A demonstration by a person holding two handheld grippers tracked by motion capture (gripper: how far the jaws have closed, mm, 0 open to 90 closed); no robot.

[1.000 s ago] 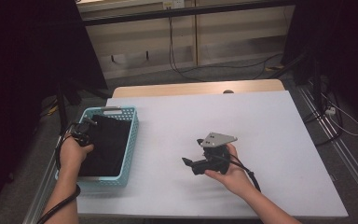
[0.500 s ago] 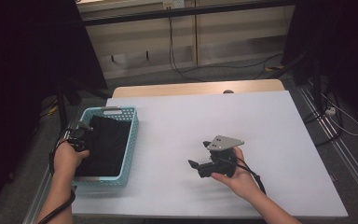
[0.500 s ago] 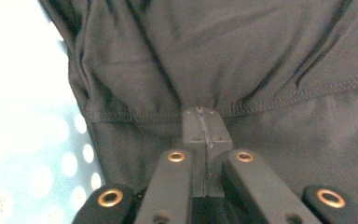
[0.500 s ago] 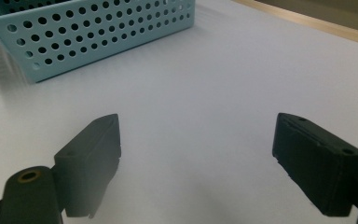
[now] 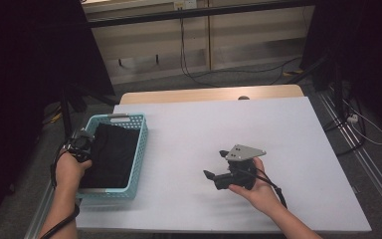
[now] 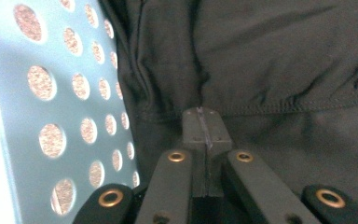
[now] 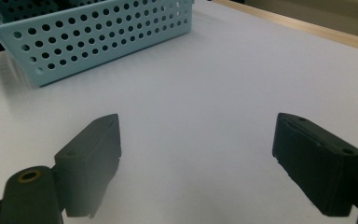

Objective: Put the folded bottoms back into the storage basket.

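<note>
Now my left gripper [image 6: 204, 135] is inside the light blue basket [image 5: 138, 149], at its left wall, and its jaws are pressed fully together. From the left gripper view I cannot tell if a fold of the black cloth [image 5: 110, 154] is pinched between them or if the tips only touch the fabric. The cloth lies in the basket, which stands at the left edge of the white table [image 5: 298, 139].

I see two risks. If the jaws hold only a thin fold, or nothing, the cloth may slip out when I lift. If the grip is good, the cloth may drag on the wall and pull the light basket, which stands already very near the table edge.

My right gripper [image 5: 218, 167] rests well apart, near the middle of the table, with its jaws wide and nothing between them.

The high view gives me where the basket stands on the table, but my hand covers the jaw tips there. The left gripper view gives the closed tips, a seam of the cloth and the perforated wall [image 6: 51, 116]. The right gripper view gives the basket's outer side [image 7: 93, 35] and bare table.
</note>
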